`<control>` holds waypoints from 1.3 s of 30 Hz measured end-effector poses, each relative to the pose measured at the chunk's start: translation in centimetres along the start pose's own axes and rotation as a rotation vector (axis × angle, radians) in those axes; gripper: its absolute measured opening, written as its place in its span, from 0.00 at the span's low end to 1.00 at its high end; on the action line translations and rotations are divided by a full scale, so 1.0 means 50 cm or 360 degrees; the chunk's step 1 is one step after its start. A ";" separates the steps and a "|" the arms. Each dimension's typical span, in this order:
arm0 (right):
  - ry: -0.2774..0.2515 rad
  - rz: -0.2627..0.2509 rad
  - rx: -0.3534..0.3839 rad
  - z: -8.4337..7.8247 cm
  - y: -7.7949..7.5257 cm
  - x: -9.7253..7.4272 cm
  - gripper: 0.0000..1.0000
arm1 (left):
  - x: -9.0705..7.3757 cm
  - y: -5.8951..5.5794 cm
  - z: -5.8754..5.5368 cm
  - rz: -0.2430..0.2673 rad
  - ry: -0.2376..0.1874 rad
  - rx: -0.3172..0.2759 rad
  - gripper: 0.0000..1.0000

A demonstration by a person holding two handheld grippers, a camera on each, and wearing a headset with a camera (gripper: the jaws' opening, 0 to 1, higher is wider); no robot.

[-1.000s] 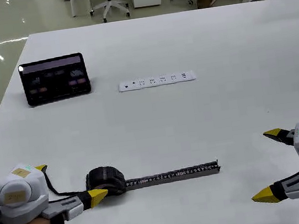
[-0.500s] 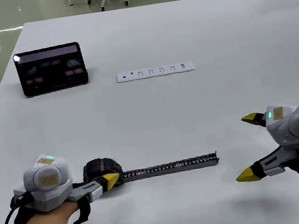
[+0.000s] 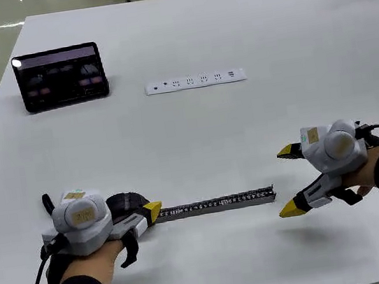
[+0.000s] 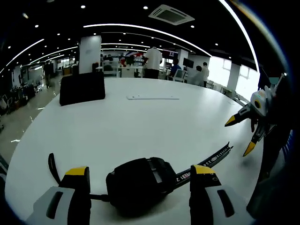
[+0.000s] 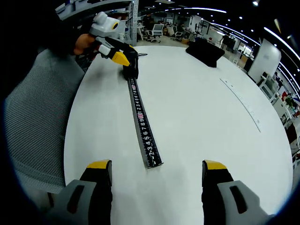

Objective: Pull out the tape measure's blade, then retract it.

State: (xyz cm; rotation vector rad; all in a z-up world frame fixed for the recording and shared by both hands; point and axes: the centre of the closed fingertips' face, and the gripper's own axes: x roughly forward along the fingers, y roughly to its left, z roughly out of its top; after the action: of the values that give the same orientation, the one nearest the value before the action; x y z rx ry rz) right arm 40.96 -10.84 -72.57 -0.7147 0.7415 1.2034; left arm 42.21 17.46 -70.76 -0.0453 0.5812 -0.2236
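The tape measure (image 3: pixel 127 203) lies on the bench (image 3: pixel 244 127), its blade (image 3: pixel 216 203) out flat. The left tool (image 4: pixel 140 171) straddles the case, jaws spread and not pinching it. The right tool (image 3: pixel 286 179) gapes beside the blade's tip, holding nothing. With the case loose, the blade could snap back and make it skid.
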 end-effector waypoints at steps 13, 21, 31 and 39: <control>0.0130 0.0171 -0.0091 -0.027 0.004 0.037 0.41 | 0.011 -0.017 -0.011 0.0031 0.0013 -0.0010 0.71; 0.0193 0.0236 -0.0172 -0.028 0.018 0.050 0.28 | 0.011 -0.007 -0.012 0.0056 0.0017 -0.0009 0.65; 0.0237 0.0260 -0.0147 -0.040 0.017 0.054 0.19 | 0.013 -0.001 -0.019 0.0064 0.0039 0.0005 0.61; 0.0236 0.0259 -0.0142 -0.037 0.014 0.057 0.12 | 0.013 0.001 -0.020 0.0056 0.0062 0.0013 0.61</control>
State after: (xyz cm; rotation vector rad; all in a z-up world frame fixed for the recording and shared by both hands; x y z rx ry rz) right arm 40.61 -10.66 -76.01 -0.8368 0.8867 1.3482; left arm 42.19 17.40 -71.93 -0.0226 0.6194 -0.1930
